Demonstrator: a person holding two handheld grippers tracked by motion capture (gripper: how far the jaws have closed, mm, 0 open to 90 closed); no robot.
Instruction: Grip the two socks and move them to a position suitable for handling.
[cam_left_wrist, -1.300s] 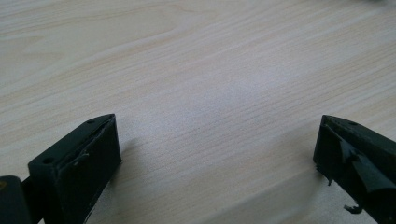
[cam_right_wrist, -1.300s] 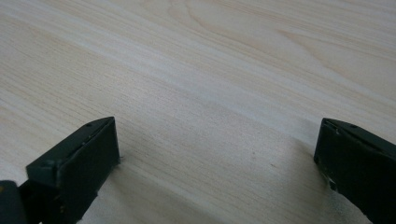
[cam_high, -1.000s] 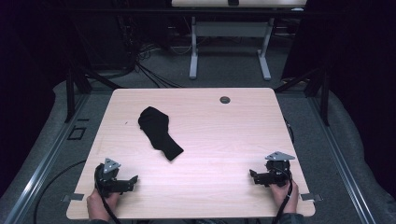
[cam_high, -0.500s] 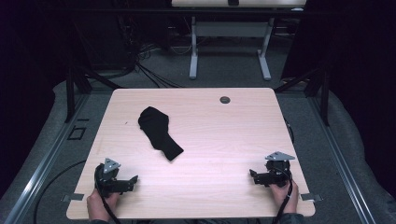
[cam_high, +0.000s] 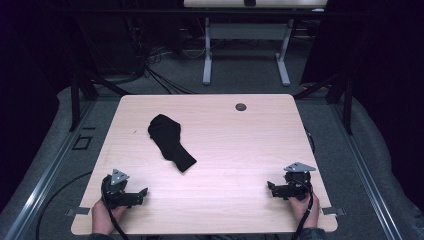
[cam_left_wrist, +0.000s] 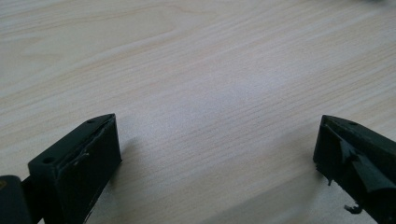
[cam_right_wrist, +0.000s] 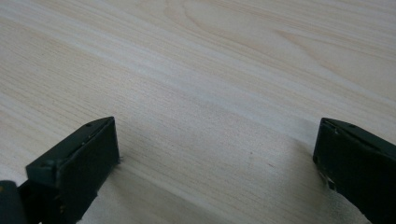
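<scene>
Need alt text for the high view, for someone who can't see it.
A black sock lies crumpled left of centre on a light wooden table. Near the front edge, the left tongs and right tongs rest apart from it, holding nothing.

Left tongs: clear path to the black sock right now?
Probably yes. The left tongs sit open at the near edge, with bare table between them and the black sock.

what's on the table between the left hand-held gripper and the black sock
Nothing: in the high view, bare wood separates the left hand-held gripper from the black sock.
</scene>
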